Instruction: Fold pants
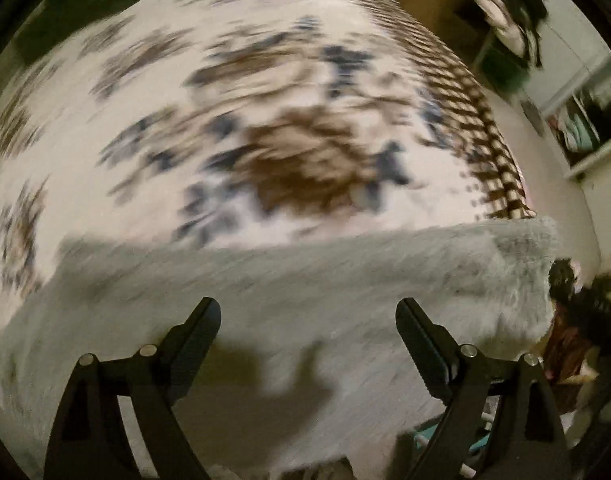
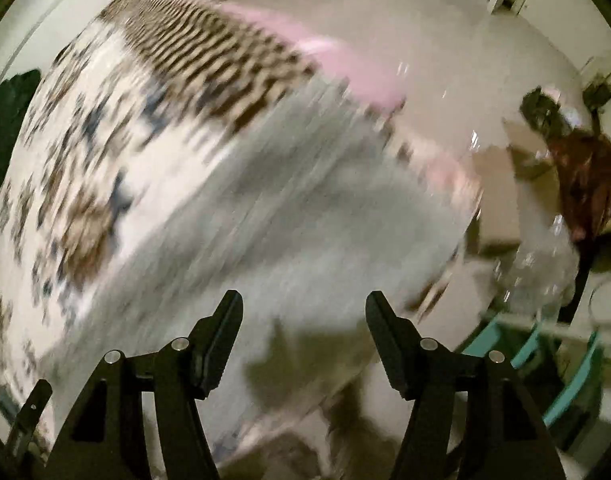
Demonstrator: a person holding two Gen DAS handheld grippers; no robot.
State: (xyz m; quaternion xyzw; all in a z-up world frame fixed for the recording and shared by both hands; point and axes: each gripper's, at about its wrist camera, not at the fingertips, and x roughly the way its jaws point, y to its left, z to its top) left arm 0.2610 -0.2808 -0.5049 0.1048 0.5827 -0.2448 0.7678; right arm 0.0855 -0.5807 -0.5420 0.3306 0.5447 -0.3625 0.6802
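Light grey fuzzy pants (image 1: 305,280) lie flat across the near part of a bed; they also show in the right wrist view (image 2: 297,216), running diagonally. My left gripper (image 1: 308,312) is open and empty, hovering above the pants, with its shadow on the cloth. My right gripper (image 2: 304,304) is open and empty above the pants as well. Both views are motion-blurred.
The bedspread (image 1: 185,120) is white with brown and blue flower prints and a brown checked border (image 2: 209,48). A pink sheet (image 2: 345,64) shows at the bed's edge. The floor (image 2: 445,32), dark clutter (image 2: 585,184) and a teal frame (image 2: 565,392) lie to the right.
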